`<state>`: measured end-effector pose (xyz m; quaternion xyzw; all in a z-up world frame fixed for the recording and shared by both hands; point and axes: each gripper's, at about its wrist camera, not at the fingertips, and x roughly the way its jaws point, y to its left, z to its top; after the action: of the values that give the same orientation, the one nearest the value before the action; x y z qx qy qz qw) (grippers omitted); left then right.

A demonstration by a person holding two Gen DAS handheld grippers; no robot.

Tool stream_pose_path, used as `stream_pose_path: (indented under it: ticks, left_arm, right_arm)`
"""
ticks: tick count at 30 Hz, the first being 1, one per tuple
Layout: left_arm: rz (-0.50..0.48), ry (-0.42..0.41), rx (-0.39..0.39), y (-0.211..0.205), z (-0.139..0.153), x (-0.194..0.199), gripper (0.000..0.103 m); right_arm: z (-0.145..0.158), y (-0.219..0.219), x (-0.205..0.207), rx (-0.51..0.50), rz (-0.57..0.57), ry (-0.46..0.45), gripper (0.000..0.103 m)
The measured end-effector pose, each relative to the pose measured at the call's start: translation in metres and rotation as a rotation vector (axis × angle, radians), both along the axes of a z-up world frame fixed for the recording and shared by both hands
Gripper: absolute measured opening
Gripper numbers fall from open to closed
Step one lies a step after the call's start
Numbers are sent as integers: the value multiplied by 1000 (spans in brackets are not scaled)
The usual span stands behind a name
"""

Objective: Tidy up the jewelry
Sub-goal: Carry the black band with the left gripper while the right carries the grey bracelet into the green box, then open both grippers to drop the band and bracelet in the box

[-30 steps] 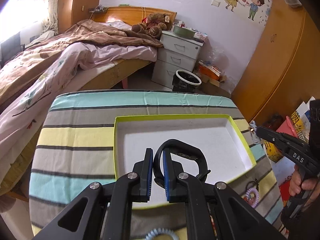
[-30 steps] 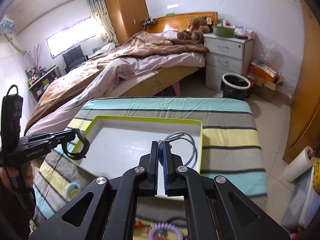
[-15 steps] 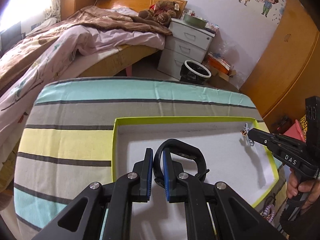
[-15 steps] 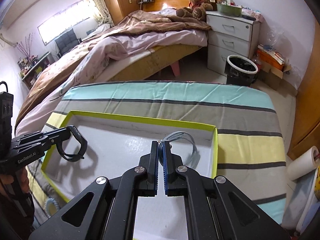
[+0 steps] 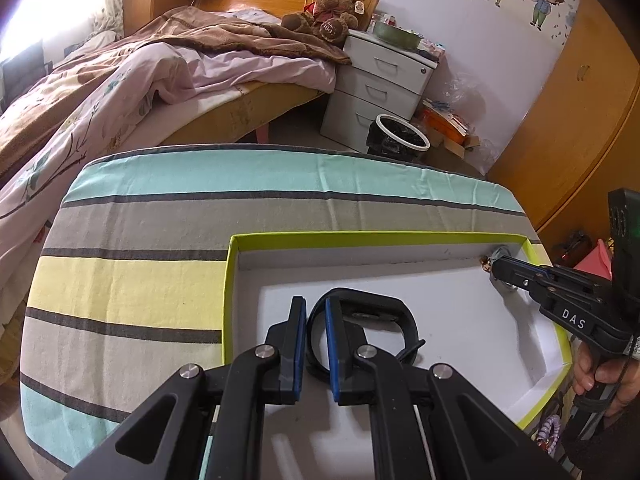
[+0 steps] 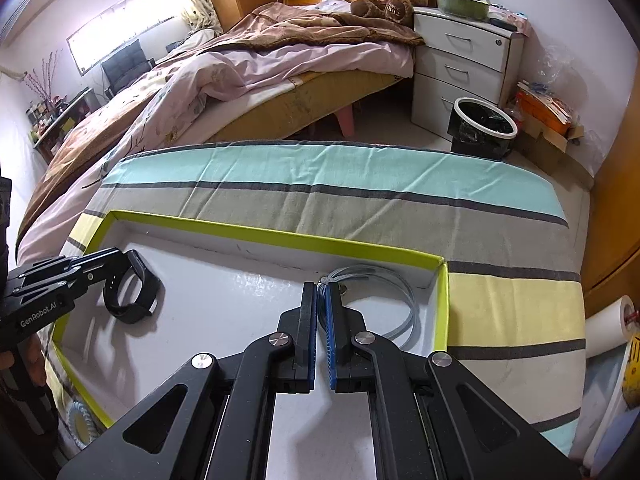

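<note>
Both grippers are now sitting lower than a second ago, down inside the green-rimmed tray (image 5: 400, 237) on the striped worktop (image 5: 160, 216). The left gripper (image 5: 316, 320) is keeping its jaws clamped on the black band (image 6: 132, 292), which is now resting on the tray's white floor at its left end. The right gripper (image 6: 323, 304) is pinching the grey cord necklace (image 6: 384, 280), laid in the far right corner. Both pieces seem delivered; letting go is probably next.
</note>
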<state>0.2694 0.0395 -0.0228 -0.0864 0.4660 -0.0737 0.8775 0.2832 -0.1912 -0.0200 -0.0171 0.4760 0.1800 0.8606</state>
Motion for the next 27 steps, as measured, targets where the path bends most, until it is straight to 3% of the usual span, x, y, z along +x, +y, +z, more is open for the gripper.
stream_pose_path:
  ticks: [6,8,10,12,13,22,27]
  left_arm:
    - [0,11,-9,1,-1,1,10]
    - [-3,2,-9,2,1,-1,11]
    - [-3,-8,-16,3,4,-3,15]
    - [2,-15,-19,4,8,-6,30]
    - [2,-22,-17,3,11,-9,33]
    - [-30,-91,-47,0,39,-45,35]
    - [-23,-120,-70,5,51,-80,46]
  right_arm:
    - [-1,4,2,-3,7,1,5]
    - [0,3,1,1,5,3,11]
    - [2,2,0,1,1,-4,17]
    - [5,1,-2,5,-5,-12,17]
    - [6,0,-3,10,-9,-16,17]
    - [30,-7,-28,46,-8,-61,18]
    - [49,-18,-62,76,0,-119,24]
